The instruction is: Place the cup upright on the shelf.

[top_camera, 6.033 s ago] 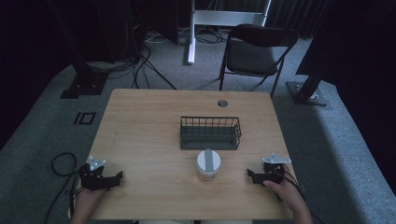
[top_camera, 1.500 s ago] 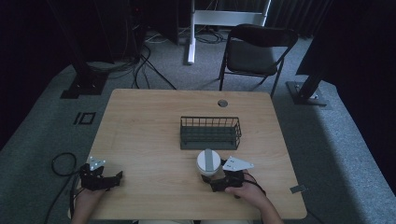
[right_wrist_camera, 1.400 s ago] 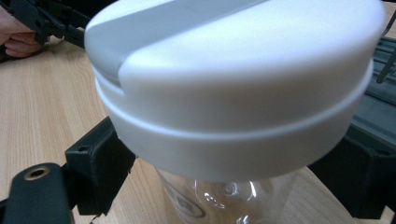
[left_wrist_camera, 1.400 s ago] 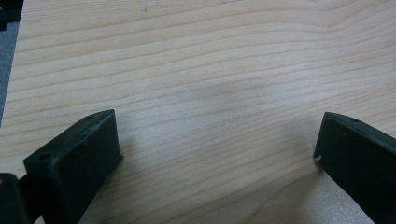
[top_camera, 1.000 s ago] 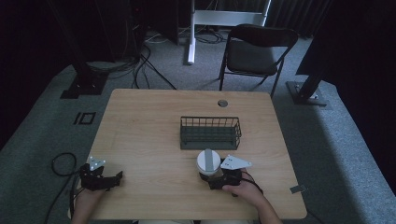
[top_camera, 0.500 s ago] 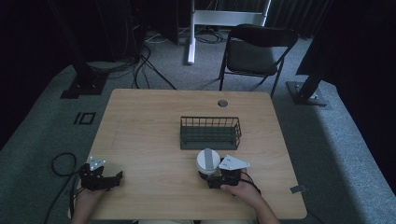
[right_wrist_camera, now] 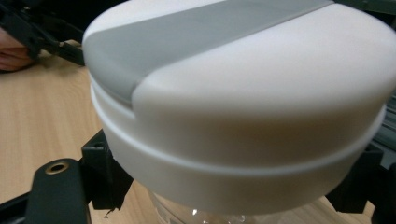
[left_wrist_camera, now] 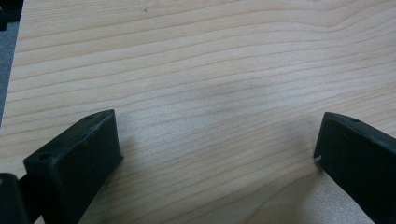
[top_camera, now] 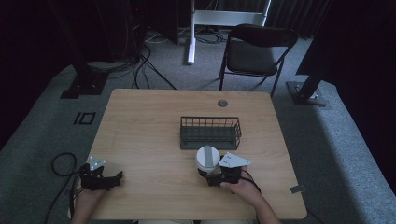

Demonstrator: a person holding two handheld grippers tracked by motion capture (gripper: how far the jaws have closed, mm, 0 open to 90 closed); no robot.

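So the right gripper has its black jaws spread on either side of the clear jar with the white-and-grey lid, which stands on the pale wooden table just in front of the dark wire basket; whether they pinch yet, I cannot tell. Lifting it looks undone. The left gripper rests open, well apart.

A white jar lid (grey stripe across its top) sits between the tongs' black jaws, above the wooden bench.
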